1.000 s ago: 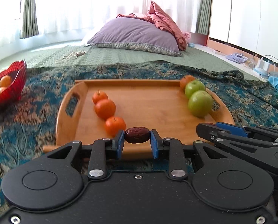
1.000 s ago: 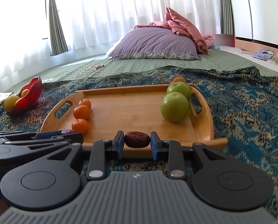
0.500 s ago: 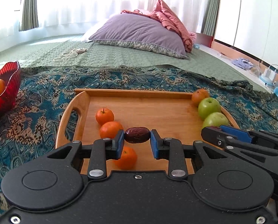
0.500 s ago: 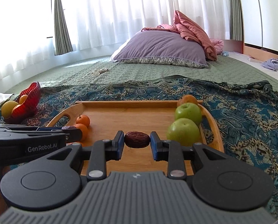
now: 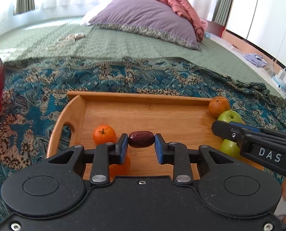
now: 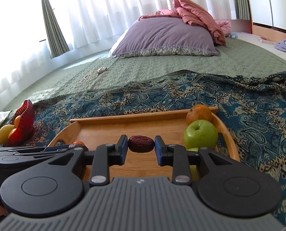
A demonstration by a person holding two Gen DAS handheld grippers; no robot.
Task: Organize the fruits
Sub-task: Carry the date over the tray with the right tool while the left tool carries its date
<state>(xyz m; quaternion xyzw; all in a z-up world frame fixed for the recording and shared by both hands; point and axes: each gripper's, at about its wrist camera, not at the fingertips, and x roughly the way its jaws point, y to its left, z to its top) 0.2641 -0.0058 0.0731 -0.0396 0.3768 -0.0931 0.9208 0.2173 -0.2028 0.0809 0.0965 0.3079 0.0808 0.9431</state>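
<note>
**Already over the tray: two dates held crosswise, open wood straight ahead**

Nearest, the left gripper [image 5: 141,144] is closed on a date [image 5: 141,139], its blue pads pressing the two ends, so the fruit's long axis runs side to side across the line of the fingers. The right gripper [image 6: 141,144] holds a second date [image 6: 141,144] in just the same way, crosswise and pinched end to end. Neither date touches anything but its pads, and both hang over the near part of the wooden tray [image 5: 143,98].

Just beyond and to the left of the left gripper sits a tangerine [image 5: 104,134], with another orange fruit partly hidden under its left finger. To the right of the right gripper stands a green apple [image 6: 200,134], a second one showing only in part behind the finger, and an orange [image 6: 199,114] in the far right corner against the rim.

Between these two lines the tray floor lies bare, directly ahead of both grippers, and that seems the likely spot for the dates. Each hand is about equally near it, since the right gripper's fingers show beside the left one in the left view. How high the dates hang above the wood I cannot tell.

Farther off to the left, on the patterned blanket [image 6: 248,104], stands a red bowl [image 6: 25,115] with more fruit.
</note>
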